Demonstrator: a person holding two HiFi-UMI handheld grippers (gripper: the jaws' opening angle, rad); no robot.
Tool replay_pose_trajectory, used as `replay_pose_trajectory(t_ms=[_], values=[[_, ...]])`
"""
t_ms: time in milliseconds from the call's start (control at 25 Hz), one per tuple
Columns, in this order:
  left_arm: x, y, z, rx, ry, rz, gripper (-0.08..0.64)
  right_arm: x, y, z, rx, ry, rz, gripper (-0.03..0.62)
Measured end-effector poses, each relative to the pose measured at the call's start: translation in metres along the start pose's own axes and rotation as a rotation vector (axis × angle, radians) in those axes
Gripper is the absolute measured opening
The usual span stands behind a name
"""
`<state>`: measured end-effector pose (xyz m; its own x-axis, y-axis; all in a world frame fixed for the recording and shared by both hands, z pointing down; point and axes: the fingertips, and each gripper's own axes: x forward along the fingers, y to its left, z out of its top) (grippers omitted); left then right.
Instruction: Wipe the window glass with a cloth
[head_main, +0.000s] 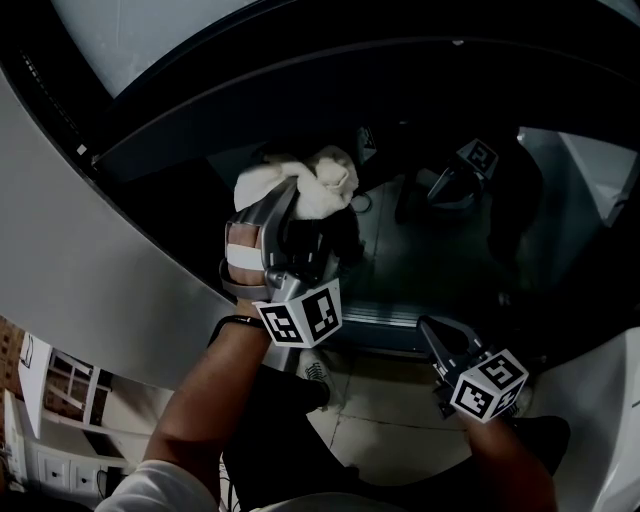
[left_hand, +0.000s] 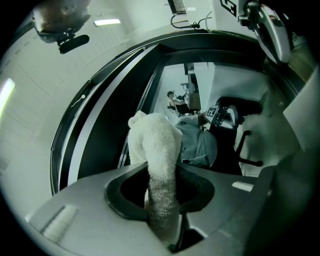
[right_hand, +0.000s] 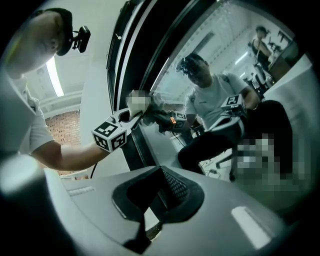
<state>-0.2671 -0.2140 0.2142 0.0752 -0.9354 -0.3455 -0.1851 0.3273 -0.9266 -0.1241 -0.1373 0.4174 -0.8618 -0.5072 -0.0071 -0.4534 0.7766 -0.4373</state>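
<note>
Here, a white cloth (head_main: 300, 185) (left_hand: 155, 145) stands bunched at the dark window glass (head_main: 400, 250) (right_hand: 215, 65), close by the upper left stretch of the frame (head_main: 150, 140); whether it actually touches the pane cannot be told for certain. The left gripper (head_main: 287, 212) (left_hand: 162, 200) pinches it, jaws pressed onto its lower part. The cloth's long axis runs along the jaws and its loose, rounded end pokes out ahead of them toward the glass. That end leads, so a wiping pass would likely call only for pressing forward and sliding across the pane. The right gripper (head_main: 432, 328) (right_hand: 160, 192) hangs lower and to the right, well apart from the cloth, its jaws together on nothing. The left is plainly the nearer one. The person's reflection shows in the pane.
</note>
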Motion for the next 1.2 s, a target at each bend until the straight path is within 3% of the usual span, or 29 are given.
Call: replay_pose_trajectory(t_ms=[1200], values=[[-0.014, -0.032, -0.007, 0.011, -0.003, -0.035, 0.126, 0.002, -0.002, -0.006, 0.010, 0.031, -0.015, 0.001]])
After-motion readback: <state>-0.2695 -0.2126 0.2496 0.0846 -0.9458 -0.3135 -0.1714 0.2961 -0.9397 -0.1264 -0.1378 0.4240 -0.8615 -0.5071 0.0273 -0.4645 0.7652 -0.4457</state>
